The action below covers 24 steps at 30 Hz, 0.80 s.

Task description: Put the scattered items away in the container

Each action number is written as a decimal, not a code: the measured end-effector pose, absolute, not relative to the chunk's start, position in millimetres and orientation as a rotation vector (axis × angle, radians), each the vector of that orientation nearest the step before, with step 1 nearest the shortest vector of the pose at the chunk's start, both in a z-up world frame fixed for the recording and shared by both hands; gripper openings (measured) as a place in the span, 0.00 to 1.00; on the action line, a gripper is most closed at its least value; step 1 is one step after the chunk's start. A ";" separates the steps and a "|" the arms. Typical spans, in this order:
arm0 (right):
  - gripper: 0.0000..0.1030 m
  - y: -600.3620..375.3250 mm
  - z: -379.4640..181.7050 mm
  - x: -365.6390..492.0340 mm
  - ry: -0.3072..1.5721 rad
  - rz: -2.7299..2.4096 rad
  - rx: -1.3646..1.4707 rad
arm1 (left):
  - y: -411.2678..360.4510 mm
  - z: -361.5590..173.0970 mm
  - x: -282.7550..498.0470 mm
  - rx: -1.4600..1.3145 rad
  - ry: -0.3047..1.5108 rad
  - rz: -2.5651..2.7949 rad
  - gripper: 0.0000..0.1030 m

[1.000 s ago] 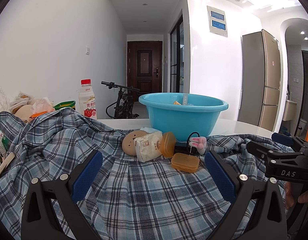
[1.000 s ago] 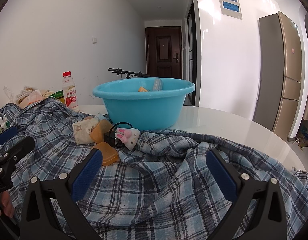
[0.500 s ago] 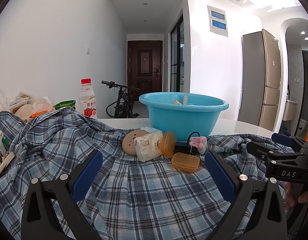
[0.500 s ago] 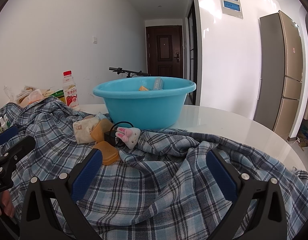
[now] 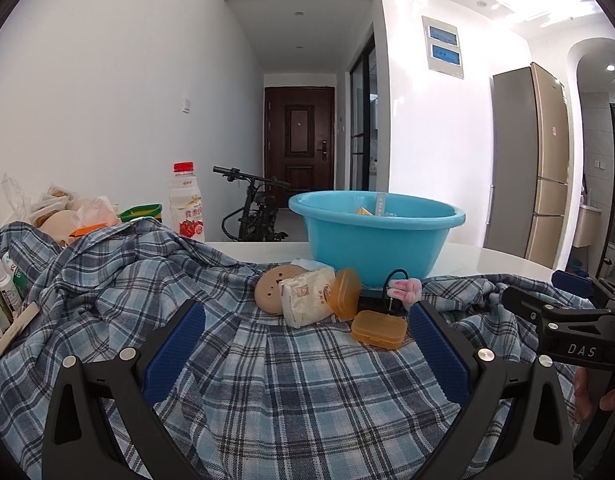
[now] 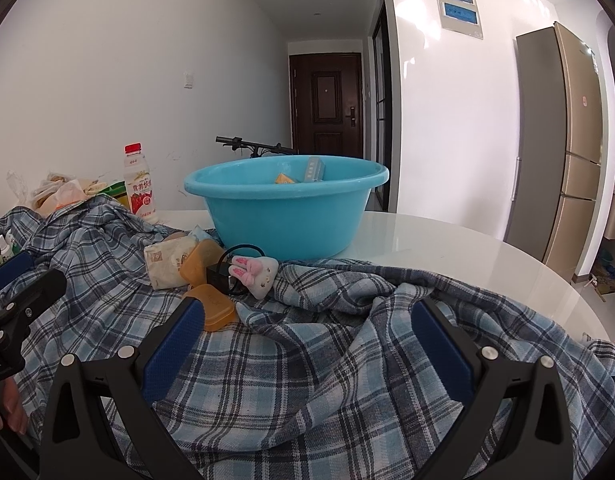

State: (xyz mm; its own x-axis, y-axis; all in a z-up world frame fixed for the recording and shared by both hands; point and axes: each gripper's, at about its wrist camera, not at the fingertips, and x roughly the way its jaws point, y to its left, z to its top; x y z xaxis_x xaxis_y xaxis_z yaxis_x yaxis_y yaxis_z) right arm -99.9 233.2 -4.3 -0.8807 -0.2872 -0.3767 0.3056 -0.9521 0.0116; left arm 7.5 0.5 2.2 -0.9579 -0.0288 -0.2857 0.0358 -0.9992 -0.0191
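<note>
A blue basin (image 5: 377, 236) (image 6: 285, 208) stands on the white table and holds a few small packets. In front of it, on a plaid cloth (image 5: 267, 380), lie a tan round disc (image 5: 269, 292), a white snack packet (image 5: 307, 298), an orange case leaning upright (image 5: 345, 292), a flat orange case (image 5: 379, 329), a black charger with cable (image 6: 221, 274) and a pink bunny plush (image 6: 257, 272). My left gripper (image 5: 305, 348) is open, low over the cloth, short of the items. My right gripper (image 6: 307, 344) is open too, with the flat orange case (image 6: 215, 308) by its left finger.
A red-capped drink bottle (image 5: 186, 204), a green tin (image 5: 141, 213) and bagged food (image 5: 63, 216) stand at the back left. Small bottles (image 5: 7, 284) sit at the left edge. The bare white table (image 6: 447, 256) curves away on the right. A bicycle (image 5: 255, 208) is behind.
</note>
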 end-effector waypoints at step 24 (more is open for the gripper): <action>1.00 254.4 34.0 -97.1 0.077 -2.643 0.631 | 9.0 26.9 -36.2 0.881 -0.153 -3.181 1.00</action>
State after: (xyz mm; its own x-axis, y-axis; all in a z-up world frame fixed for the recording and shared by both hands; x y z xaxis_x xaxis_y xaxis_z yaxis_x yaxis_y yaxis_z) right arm -97.1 254.4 34.0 -0.8086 -0.3870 -0.4431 0.4121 -0.9101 0.0429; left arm -36.2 9.0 26.9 -0.8456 0.1318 -0.5173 -0.1808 -0.9825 0.0452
